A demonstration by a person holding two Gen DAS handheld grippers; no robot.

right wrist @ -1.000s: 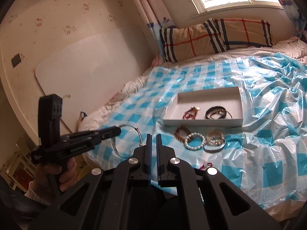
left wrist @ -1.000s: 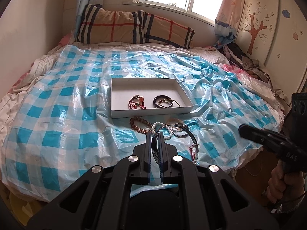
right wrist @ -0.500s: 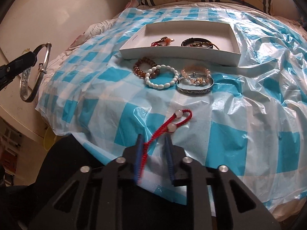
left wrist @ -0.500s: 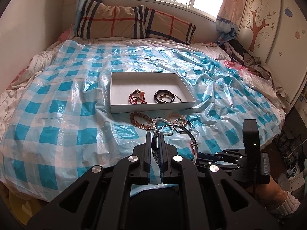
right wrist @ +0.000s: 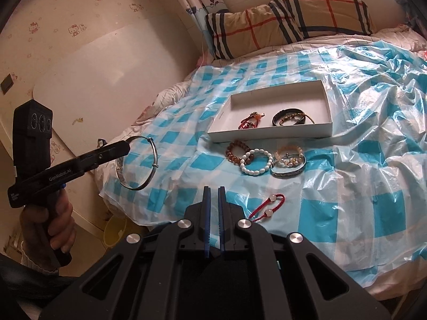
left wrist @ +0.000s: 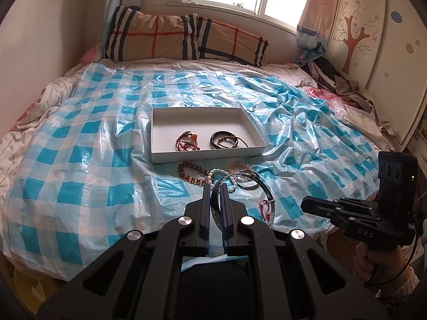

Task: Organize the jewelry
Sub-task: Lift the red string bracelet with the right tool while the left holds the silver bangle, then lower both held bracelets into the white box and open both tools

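My left gripper (left wrist: pixel 215 186) is shut on a silver bangle (left wrist: pixel 265 193); in the right wrist view it (right wrist: pixel 128 144) holds the bangle (right wrist: pixel 152 160) in the air off the bed's left side. My right gripper (right wrist: pixel 214 190) is shut and empty, above the bed's near edge, left of a red string bracelet (right wrist: pixel 267 206). A white tray (right wrist: pixel 327 130) holds a red bracelet (right wrist: pixel 249 122) and a dark one (right wrist: pixel 289 117). In front of it lie a brown bead bracelet (right wrist: pixel 234 152), a white bead bracelet (right wrist: pixel 256 161), a pink bead bracelet (right wrist: pixel 288 152) and a silver cuff (right wrist: pixel 288 172).
The bed has a crinkled blue-and-white checked plastic sheet (right wrist: pixel 373 186). Plaid pillows (left wrist: pixel 184 40) lie under the window. A white board (right wrist: pixel 101 85) leans on the left wall. A yellow bucket (right wrist: pixel 114 232) stands on the floor. A wardrobe (left wrist: pixel 373 40) and a clothes pile (left wrist: pixel 339 80) are at the right.
My right gripper has pulled back and up from the red string bracelet, which stays on the sheet. My left gripper keeps the bangle and has tilted up slightly.
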